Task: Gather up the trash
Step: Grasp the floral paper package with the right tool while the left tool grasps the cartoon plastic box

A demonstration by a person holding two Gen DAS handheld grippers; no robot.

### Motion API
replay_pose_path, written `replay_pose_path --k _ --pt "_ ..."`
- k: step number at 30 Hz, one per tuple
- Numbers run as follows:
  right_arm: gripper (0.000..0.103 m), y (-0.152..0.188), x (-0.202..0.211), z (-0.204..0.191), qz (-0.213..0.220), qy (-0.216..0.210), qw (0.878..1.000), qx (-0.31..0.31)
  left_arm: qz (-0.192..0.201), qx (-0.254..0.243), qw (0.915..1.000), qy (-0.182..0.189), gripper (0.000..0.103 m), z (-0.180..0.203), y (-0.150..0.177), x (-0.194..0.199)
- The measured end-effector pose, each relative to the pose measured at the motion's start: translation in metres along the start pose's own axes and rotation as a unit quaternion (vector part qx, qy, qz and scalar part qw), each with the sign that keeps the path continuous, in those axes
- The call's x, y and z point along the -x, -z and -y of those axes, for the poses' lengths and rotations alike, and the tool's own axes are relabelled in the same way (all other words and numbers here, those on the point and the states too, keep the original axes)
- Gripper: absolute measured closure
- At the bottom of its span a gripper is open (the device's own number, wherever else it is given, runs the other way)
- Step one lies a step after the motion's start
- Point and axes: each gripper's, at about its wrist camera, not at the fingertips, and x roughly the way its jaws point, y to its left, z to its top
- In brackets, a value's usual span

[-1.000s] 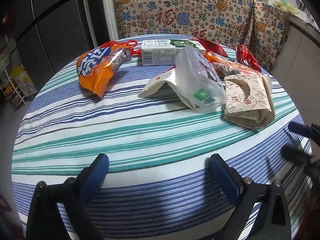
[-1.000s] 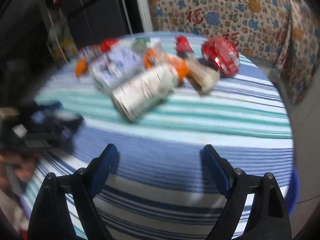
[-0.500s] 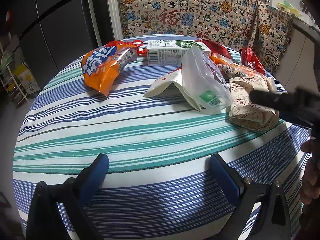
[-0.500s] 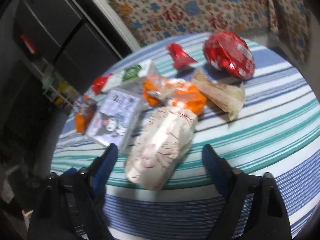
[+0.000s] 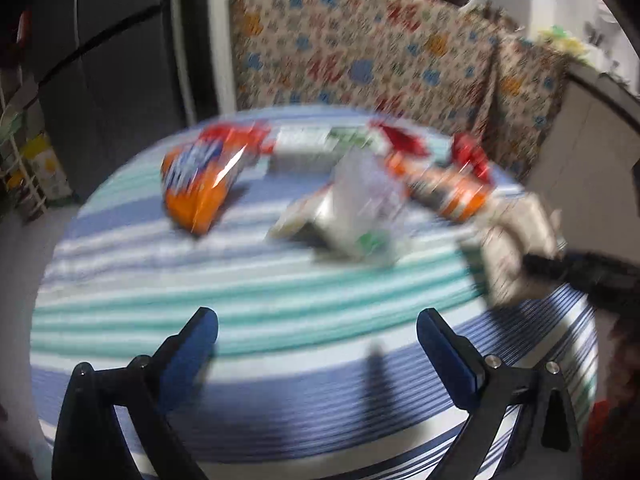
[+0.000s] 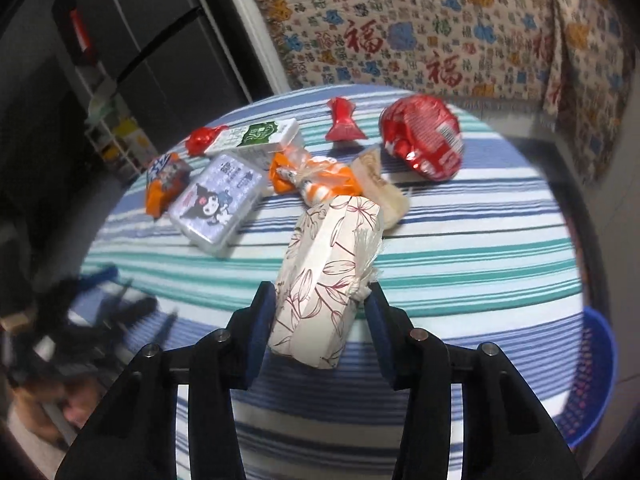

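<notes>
Trash lies on a round striped table (image 6: 460, 248). My right gripper (image 6: 320, 308) is shut on a beige floral paper pack (image 6: 324, 276), one pad on each side. Behind it lie an orange wrapper (image 6: 316, 176), a clear Kuromi box (image 6: 218, 204), a green-white carton (image 6: 256, 138), a red bowl pack (image 6: 422, 136) and a red candy wrapper (image 6: 342, 120). My left gripper (image 5: 316, 344) is open and empty over the table's near edge. Its view is blurred; it shows an orange snack bag (image 5: 200, 184), a clear bag (image 5: 360, 208) and the floral pack (image 5: 516, 248).
A blue basket (image 6: 592, 376) stands below the table's right edge. A patterned cloth (image 6: 440, 28) covers furniture behind the table. A dark fridge (image 6: 160, 48) and a shelf stand at the left.
My right gripper has moved forward and closed on the floral paper pack. The left wrist view has tilted up and blurred, its gripper staying open.
</notes>
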Motion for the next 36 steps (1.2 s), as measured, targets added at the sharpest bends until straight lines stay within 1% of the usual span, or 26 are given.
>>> replay_pose_path --k 2,3,5,6,8,11,13,14,15,16,19,20,23,24,25,26,27,29,31,34,36 --pt "0.057 0.002 0.004 0.001 0.003 0.01 1.0 0.011 0.002 -0.037 0.9993 0.004 0.001 0.017 -0.011 -0.001" --pt "0.056 0.003 0.005 0.003 0.004 0.014 1.0 0.015 0.0 -0.067 0.9978 -0.004 0.001 0.029 -0.017 -0.007" --pt "0.057 0.003 0.007 0.007 0.004 0.013 1.0 0.013 0.0 -0.104 0.9945 -0.012 0.001 0.042 -0.027 -0.018" --pt "0.056 0.003 0.009 0.01 0.005 0.011 1.0 0.009 -0.008 -0.122 0.9923 -0.017 0.001 0.048 -0.033 -0.029" --pt "0.056 0.002 0.012 0.012 0.009 0.008 1.0 0.006 -0.022 -0.14 0.9898 -0.017 0.001 0.053 -0.038 -0.044" --pt "0.056 0.0 0.017 0.017 0.014 0.007 1.0 0.006 -0.027 -0.166 0.9849 -0.041 0.001 0.058 -0.045 -0.065" --pt "0.056 0.0 0.017 0.019 0.014 0.009 1.0 0.008 -0.027 -0.171 0.9835 -0.052 0.002 0.058 -0.047 -0.073" --pt "0.056 0.0 0.017 0.02 0.012 0.01 1.0 0.008 -0.025 -0.17 0.9839 -0.051 0.006 0.057 -0.048 -0.075" --pt "0.056 0.0 0.016 0.022 0.01 0.01 1.0 0.008 -0.021 -0.167 0.9845 -0.049 0.027 0.056 -0.05 -0.075" --pt "0.056 0.0 0.016 0.023 0.008 0.009 1.0 0.006 -0.023 -0.161 0.9854 -0.049 0.038 0.055 -0.051 -0.075" --pt "0.056 0.001 0.015 0.025 -0.002 0.001 1.0 0.011 -0.028 -0.134 0.9902 -0.028 0.038 0.047 -0.048 -0.067" --pt "0.056 0.001 0.015 0.025 -0.005 -0.004 1.0 0.015 -0.028 -0.129 0.9909 -0.027 0.038 0.046 -0.046 -0.062" --pt "0.056 0.002 0.016 0.017 -0.018 -0.033 0.999 0.037 -0.023 -0.098 0.9949 -0.008 0.038 0.039 -0.033 -0.033" --pt "0.056 0.003 0.017 0.011 -0.027 -0.057 0.996 0.056 -0.023 -0.086 0.996 -0.003 0.038 0.037 -0.028 -0.024" --pt "0.056 0.004 0.018 0.006 -0.034 -0.069 0.995 0.068 -0.023 -0.066 0.9975 0.004 0.038 0.032 -0.021 -0.012" --pt "0.056 0.007 0.021 -0.003 -0.042 -0.085 0.991 0.096 -0.024 -0.051 0.9984 0.008 0.038 0.028 -0.014 -0.003" --pt "0.056 0.009 0.023 -0.01 -0.046 -0.088 0.988 0.119 -0.025 -0.031 0.9992 0.008 0.038 0.022 -0.005 0.006" --pt "0.056 0.014 0.024 -0.024 -0.05 -0.075 0.982 0.163 -0.027 0.0 0.9996 0.004 0.038 0.012 0.01 0.016" --pt "0.056 0.018 0.021 -0.031 -0.052 -0.057 0.98 0.184 -0.029 0.031 0.9991 0.005 0.038 0.003 0.024 0.021" --pt "0.053 0.022 0.01 -0.031 -0.058 -0.035 0.981 0.184 -0.038 0.05 0.998 0.005 0.036 -0.005 0.037 0.019" --pt "0.046 0.023 0.005 -0.028 -0.062 -0.035 0.982 0.173 -0.045 0.051 0.9977 0.009 0.029 -0.009 0.042 0.017"
